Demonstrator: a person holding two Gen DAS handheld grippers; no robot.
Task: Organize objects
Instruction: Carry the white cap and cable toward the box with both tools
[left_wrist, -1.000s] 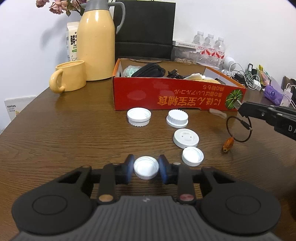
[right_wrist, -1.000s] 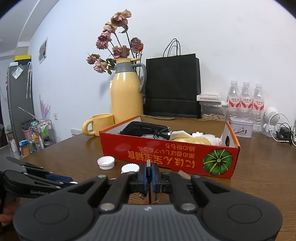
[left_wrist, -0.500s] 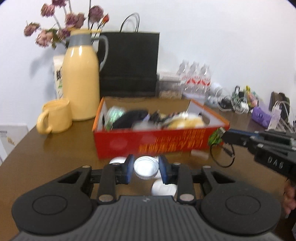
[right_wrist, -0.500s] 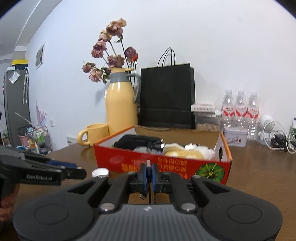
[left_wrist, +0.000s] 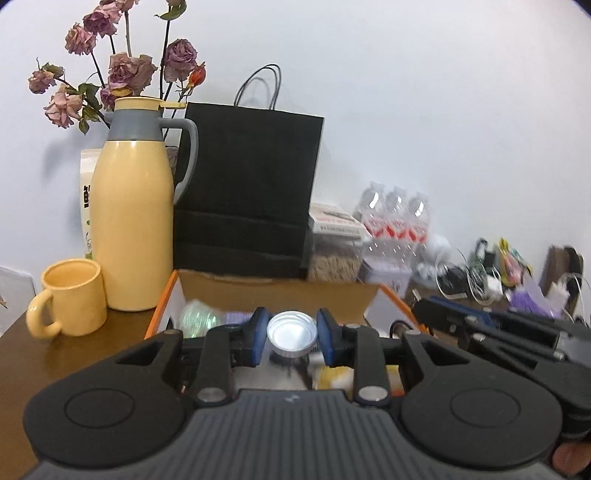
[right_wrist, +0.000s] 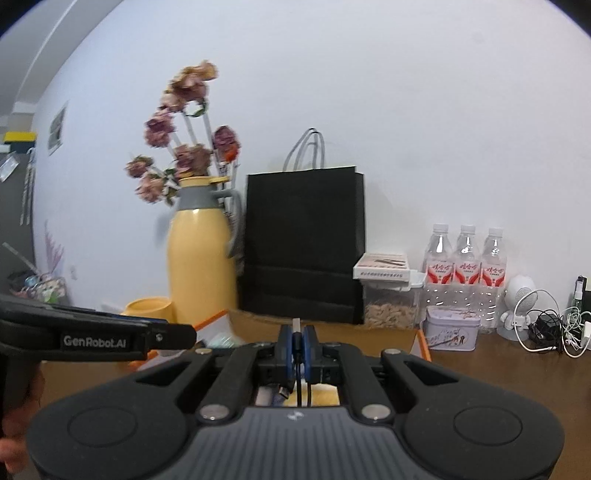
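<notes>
Left gripper (left_wrist: 291, 334): blue pads clamped narrowly on a round white plastic bottle cap (left_wrist: 292, 333), hollow side facing the camera, held above the open orange-rimmed cardboard box (left_wrist: 280, 291). The box contents are largely hidden by the gripper body; only a greenish blurred item at 10 o'clock of the cap can be made out.

Right gripper (right_wrist: 294, 345): pads pressed together on a thin black cable with a metal plug (right_wrist: 295, 334); the plug tip stands above the pads and the cable's lower run disappears behind the gripper. It too is over the box, whose red front is out of sight.

Behind the box, at 12 o'clock, stands a black paper bag (left_wrist: 247, 199); at 10 o'clock, a yellow thermos jug (left_wrist: 133, 225).
</notes>
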